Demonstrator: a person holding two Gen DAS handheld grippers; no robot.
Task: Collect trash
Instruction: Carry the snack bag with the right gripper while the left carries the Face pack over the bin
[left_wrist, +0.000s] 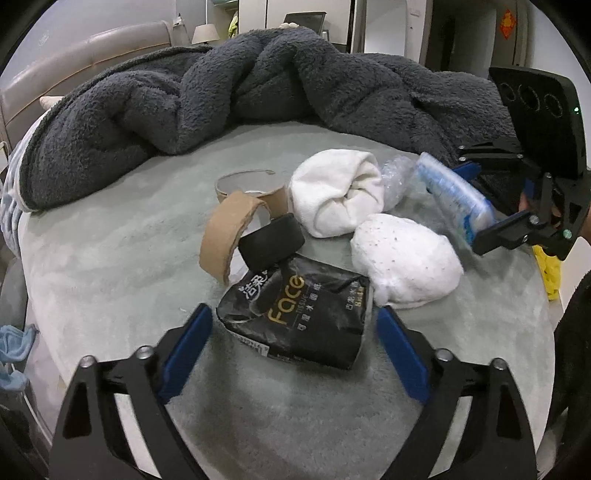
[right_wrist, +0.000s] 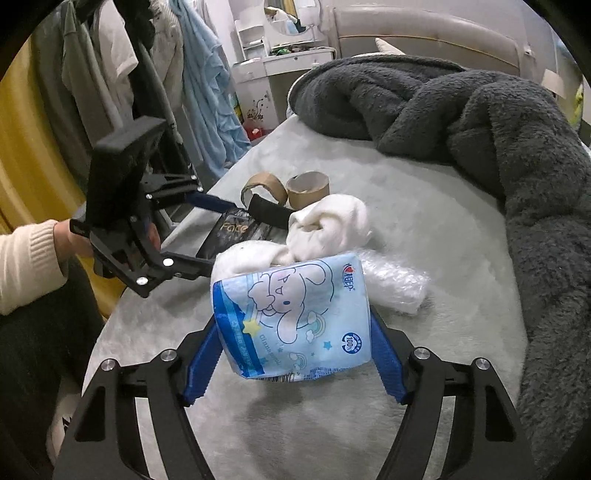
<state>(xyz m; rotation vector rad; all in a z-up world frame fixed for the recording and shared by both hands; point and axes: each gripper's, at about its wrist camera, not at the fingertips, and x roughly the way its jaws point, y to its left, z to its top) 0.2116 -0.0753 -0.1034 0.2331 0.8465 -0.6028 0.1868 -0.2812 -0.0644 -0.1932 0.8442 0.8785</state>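
Right hand-held gripper (right_wrist: 295, 354) clamping blue tissue pack (right_wrist: 295, 317)

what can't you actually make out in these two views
- Black Face tissue pack: right wrist view, mostly hidden by the left gripper and white cloth.
- Bubble wrap: left wrist view, partly behind the blue tissue pack held in the right gripper.
- Yellow item: left wrist view, cut off behind the right gripper; unidentifiable.
- Blue pack's small print: too small to read.
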